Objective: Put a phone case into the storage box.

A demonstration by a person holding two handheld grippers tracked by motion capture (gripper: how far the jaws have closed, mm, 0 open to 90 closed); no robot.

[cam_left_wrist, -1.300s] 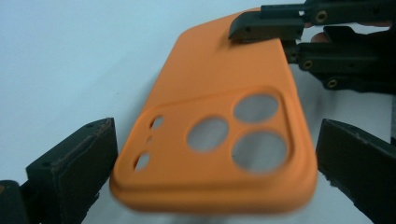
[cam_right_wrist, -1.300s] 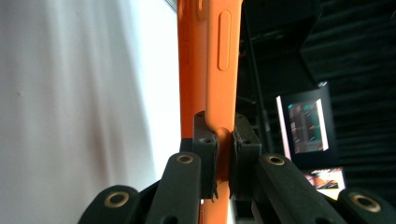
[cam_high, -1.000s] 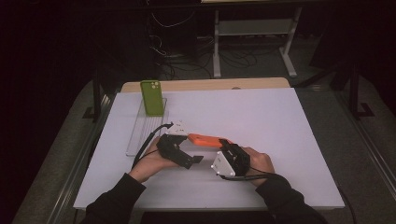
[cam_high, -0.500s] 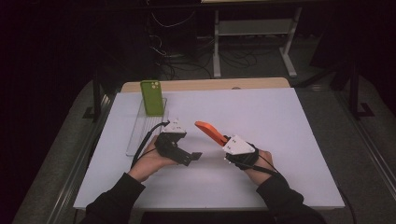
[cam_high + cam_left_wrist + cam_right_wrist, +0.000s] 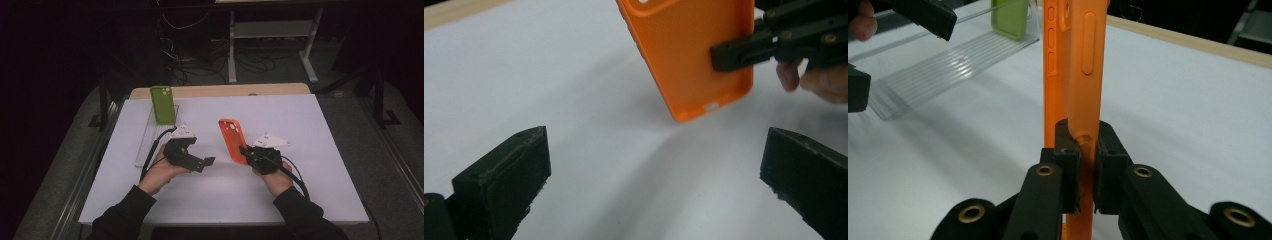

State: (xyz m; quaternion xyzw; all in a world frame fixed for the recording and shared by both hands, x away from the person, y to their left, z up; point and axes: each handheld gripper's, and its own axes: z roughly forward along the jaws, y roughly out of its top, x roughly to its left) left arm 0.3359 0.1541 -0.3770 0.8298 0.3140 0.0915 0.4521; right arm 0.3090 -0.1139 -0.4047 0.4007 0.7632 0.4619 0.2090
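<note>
high view: the right gripper [image 5: 246,150] lifts an orange phone case [image 5: 232,139] above the white worktop [image 5: 320,150], jaws clenched on its long side edge. the left gripper [image 5: 209,161] waits alongside, jaws released. the case looks light, thin and bendy, so an edge grip suits it.

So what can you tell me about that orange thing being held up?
It is an orange phone case, empty, of matte, rubbery-looking plastic with a finely dotted inside, a camera cut-out at its top end, raised side buttons and a small slot in its bottom edge. It stands nearly upright, lifted off the white table. The right gripper clamps one long edge near the bottom, its fingers pressing both faces. Nothing else touches it.
</note>
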